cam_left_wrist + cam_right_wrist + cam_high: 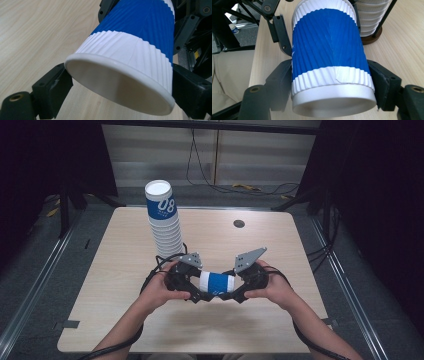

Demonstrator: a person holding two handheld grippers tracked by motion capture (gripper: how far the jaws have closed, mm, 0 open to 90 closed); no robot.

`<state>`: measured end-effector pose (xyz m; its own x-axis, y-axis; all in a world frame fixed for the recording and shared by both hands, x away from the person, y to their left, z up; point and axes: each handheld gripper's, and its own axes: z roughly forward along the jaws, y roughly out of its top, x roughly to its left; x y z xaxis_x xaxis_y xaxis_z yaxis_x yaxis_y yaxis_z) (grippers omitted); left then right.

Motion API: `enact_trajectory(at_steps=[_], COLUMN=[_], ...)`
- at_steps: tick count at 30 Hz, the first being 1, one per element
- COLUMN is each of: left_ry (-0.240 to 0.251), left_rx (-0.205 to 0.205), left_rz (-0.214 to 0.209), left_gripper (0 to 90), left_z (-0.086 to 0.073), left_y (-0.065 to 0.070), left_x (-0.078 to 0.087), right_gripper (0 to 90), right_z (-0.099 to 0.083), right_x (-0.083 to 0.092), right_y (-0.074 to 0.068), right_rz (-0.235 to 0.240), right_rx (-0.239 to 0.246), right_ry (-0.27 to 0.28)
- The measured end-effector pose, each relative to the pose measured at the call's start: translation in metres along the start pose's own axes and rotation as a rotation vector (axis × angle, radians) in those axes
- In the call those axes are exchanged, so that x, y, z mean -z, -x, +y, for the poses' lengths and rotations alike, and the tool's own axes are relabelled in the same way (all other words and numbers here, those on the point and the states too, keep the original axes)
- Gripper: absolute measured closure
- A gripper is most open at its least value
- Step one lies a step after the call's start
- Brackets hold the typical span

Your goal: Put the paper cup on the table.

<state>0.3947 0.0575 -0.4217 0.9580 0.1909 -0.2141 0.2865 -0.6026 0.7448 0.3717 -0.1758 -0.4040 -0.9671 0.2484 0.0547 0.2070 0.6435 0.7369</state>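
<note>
Here a single blue-and-white ribbed paper cup (217, 283) is held lying level just above the table (115, 285), between the two grippers at about 6 o'clock from the table's middle. The right gripper (234, 293) pinches the cup's base end; its pads (382, 83) press the white band on both sides. The left gripper (200, 295) has its jaws spread around the rim end, touching or nearly touching the wall; whether they press I cannot tell. At about 11 o'clock stands the tall stack of matching cups (163, 220), its top cup printed with "08". My guess is that one cup is off the stack and is being passed between hands or pulled apart from a nested one; setting it down or restacking remains.
</note>
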Motion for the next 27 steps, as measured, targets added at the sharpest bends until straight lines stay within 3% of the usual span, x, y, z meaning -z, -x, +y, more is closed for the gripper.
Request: enact_trajectory(at_steps=[17, 20, 23, 27], left_ry=[0.001, 0.008, 0.049, 0.044], left_rx=[-0.019, -0.007, 0.039, 0.033], left_rz=[0.020, 0.013, -0.004, -0.006], left_gripper=[10.1, 9.7, 10.5, 11.0], left_z=[0.0033, 0.0037, 0.0051, 0.0049], left_y=[0.0021, 0.0018, -0.0009, -0.0005], left_x=[0.0004, 0.0016, 0.0065, 0.0063], right_gripper=[26.8, 26.7, 26.6, 26.8], right_z=[-0.0004, -0.0006, -0.0007, -0.0027], right_x=[0.0006, 0.0007, -0.0005, -0.0012], right_y=[0.0001, 0.0003, -0.0005, -0.0003], right_rz=[-0.011, -0.010, -0.018, -0.014], right_rx=[0.013, 0.013, 0.043, 0.033], right_ry=[-0.001, 0.001, -0.035, -0.017])
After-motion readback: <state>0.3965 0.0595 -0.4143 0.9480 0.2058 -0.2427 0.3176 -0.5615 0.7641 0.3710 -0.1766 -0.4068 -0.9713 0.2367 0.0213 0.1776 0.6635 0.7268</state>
